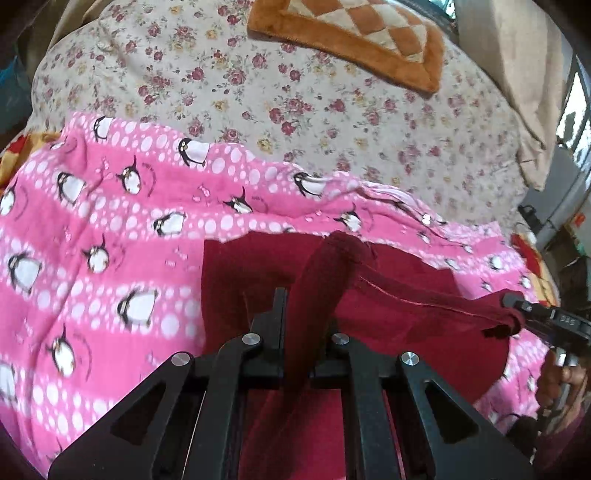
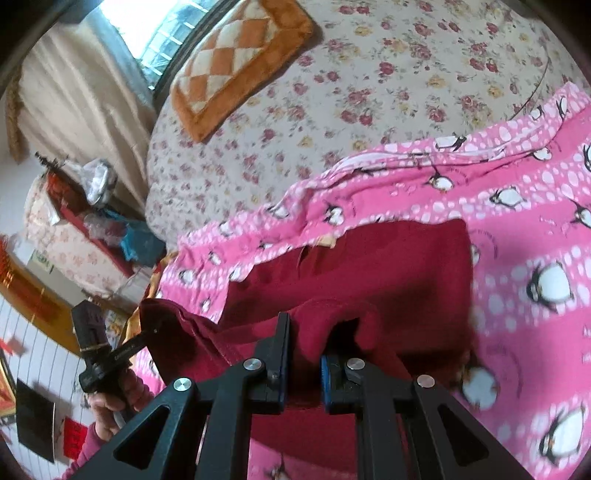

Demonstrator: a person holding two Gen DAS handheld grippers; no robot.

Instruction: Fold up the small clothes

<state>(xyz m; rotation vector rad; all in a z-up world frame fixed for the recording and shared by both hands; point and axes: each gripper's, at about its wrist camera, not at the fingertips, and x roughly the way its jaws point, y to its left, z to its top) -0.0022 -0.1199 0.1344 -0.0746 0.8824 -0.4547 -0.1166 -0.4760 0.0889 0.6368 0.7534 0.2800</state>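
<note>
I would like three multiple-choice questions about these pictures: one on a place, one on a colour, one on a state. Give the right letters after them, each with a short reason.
1. Where does the orange checked cushion lie?
A. on the flowered bedcover
B. on the pink penguin blanket
C. on the floor

2. What colour is the garment being folded?
A. blue
B. dark red
C. white

3. What are the left tongs doing?
A. hanging open over the blanket
B. shut on the garment
C. lying on the cushion

Answers:
1 A, flowered cloth surrounds the cushion.
2 B, the cloth is dark red in both views.
3 B, a fold of the cloth is pinched between the fingers; the right tongs grip it too.
</note>
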